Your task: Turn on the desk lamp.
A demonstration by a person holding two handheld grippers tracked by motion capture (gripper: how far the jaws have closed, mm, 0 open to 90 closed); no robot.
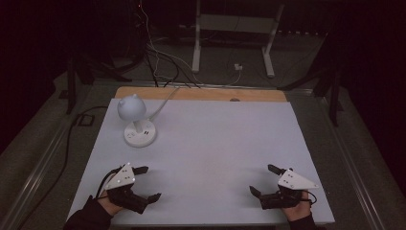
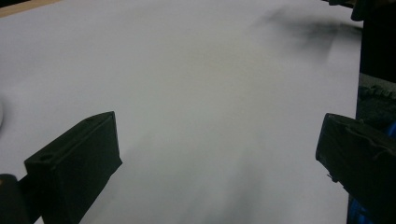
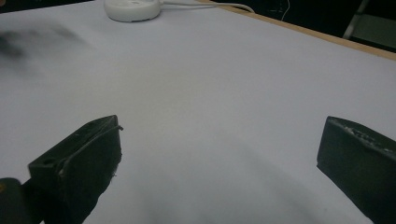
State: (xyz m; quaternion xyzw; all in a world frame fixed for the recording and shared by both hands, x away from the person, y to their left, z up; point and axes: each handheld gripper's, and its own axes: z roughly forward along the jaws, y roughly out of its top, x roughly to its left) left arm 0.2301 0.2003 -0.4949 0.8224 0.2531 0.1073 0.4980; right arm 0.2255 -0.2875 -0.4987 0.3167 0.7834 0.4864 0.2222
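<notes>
Overhead; two low table (image 1: pixel 215 143) close-ups

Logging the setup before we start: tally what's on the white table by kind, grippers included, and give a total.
Desk lamp, white, with a cable: 1
Handheld grippers, both open with nothing between the jaws, left gripper and right gripper: 2
Total: 3

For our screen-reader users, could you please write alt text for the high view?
Two hand-held black grippers, left gripper and right gripper, rest open at the near edge of a white table. A small white dome-shaded desk lamp stands far left.
</notes>
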